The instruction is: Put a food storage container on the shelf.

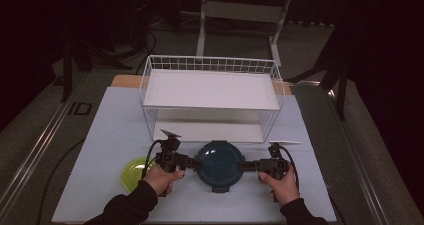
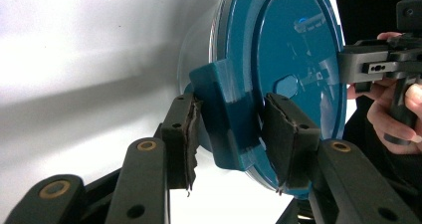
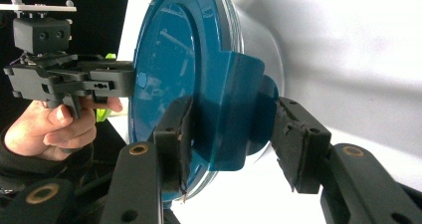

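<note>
Both tongs straddle the side latches of the teal-lidded container (image 1: 219, 165) near the surface's front edge. The left tongs (image 2: 229, 134) already pinch their clip; the right tongs (image 3: 231, 137) touch theirs on one side only, a gap remaining. Squeeze evenly on both sides and keep the wrists level so the tub doesn't tip.

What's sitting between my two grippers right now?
The blue lidded container sits between the left gripper and right gripper in the high view; each gripper view shows jaws straddling a lid latch.
</note>
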Action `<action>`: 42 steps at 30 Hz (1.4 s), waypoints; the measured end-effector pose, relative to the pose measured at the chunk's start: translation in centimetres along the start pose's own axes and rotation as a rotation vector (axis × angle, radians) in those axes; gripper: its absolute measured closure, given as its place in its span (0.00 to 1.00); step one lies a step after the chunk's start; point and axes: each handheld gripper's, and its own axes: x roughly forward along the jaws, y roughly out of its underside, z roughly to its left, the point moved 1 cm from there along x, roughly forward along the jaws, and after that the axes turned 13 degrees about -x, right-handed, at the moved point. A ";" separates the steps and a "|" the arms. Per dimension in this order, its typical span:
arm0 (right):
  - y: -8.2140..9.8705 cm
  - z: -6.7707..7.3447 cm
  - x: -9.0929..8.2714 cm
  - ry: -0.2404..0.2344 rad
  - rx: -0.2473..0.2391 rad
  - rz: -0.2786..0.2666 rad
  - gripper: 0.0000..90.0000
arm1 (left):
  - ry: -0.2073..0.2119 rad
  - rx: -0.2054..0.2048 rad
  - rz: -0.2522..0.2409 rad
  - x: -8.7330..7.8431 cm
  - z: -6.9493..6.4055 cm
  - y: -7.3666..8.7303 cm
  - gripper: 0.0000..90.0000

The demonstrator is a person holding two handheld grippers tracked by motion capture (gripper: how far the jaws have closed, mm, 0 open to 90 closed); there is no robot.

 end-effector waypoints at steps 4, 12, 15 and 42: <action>0.1 0.3 0.0 0.007 -0.007 -0.005 0.58 | 0.009 0.006 -0.012 -0.1 0.1 0.3 0.64; 0.0 1.4 -0.2 0.036 -0.055 0.002 0.59 | -0.005 0.011 -0.001 -0.5 0.0 0.9 0.67; 0.0 1.5 -0.3 0.029 -0.062 0.005 0.60 | -0.008 0.011 -0.011 -0.6 -0.1 1.2 0.67; -0.8 3.7 -2.1 -0.008 -0.145 -0.026 0.63 | -0.020 0.058 -0.082 -2.9 -2.6 0.8 0.71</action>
